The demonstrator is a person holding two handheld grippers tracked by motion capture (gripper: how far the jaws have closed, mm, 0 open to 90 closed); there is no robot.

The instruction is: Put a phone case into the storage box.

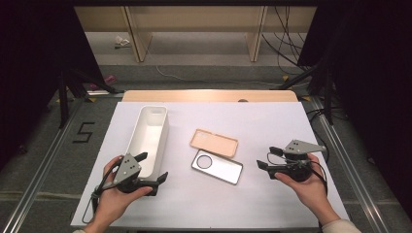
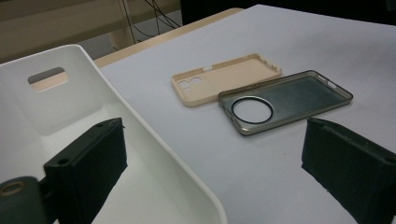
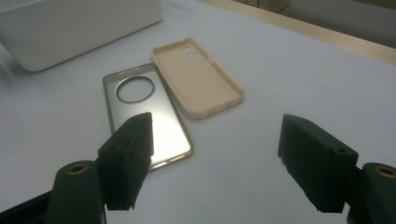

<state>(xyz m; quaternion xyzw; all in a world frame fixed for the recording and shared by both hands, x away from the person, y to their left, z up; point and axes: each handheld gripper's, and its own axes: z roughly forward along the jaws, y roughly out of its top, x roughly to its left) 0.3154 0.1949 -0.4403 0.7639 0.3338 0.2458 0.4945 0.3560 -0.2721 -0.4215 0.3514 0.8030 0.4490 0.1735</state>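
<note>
**Hand-held grippers wide apart, two phone cases lying between**

Left hand-held gripper (image 1: 151,167): jaws spread wide, nothing between them, held low at the near end of the white bin (image 1: 148,136). One jaw over the bin's inside, the other over bare counter (image 1: 272,121) just outside the bin's wall, as seen in the left gripper view. Ahead and toward the outer jaw: grey phone case (image 2: 285,100), open side up, round camera hole toward the bin; just beyond it, beige phone case (image 2: 226,79), also open side up, long edges almost touching.

Right hand-held gripper (image 1: 267,158): jaws likewise wide open and empty, hovering over the white counter, pointed toward the cases. Grey case (image 3: 144,109) straight ahead of its left-hand jaw, near end partly hidden behind that jaw in the right gripper view. Beige case (image 3: 198,77) just past it, lying beside the grey one at a slight angle. Bin farther off, beyond both cases.

Each tool gripped from below by one hand.
</note>
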